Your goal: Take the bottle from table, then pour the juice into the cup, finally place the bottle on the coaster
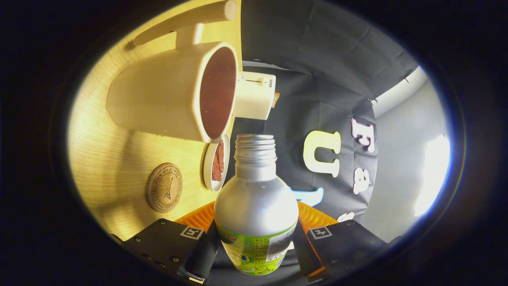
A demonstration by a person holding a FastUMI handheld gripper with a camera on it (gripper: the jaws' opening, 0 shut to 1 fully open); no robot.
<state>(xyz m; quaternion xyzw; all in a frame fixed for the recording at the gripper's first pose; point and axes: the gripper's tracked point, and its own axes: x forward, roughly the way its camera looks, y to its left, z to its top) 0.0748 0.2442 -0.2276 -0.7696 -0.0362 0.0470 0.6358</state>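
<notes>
My tool (254, 254) is clamped on the bottle (256, 206), both fingers pressing its sides, tilted with its open mouth just short of the cup (174, 91) ahead. Taking is done, pouring seems underway; the coaster (164, 187) beyond my left finger is still bare.

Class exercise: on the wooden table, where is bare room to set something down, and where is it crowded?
With the bottle clamped in the gripper, bare wood borders the coaster on all sides. Crowded: cup, small dish and white box cluster together.
</notes>
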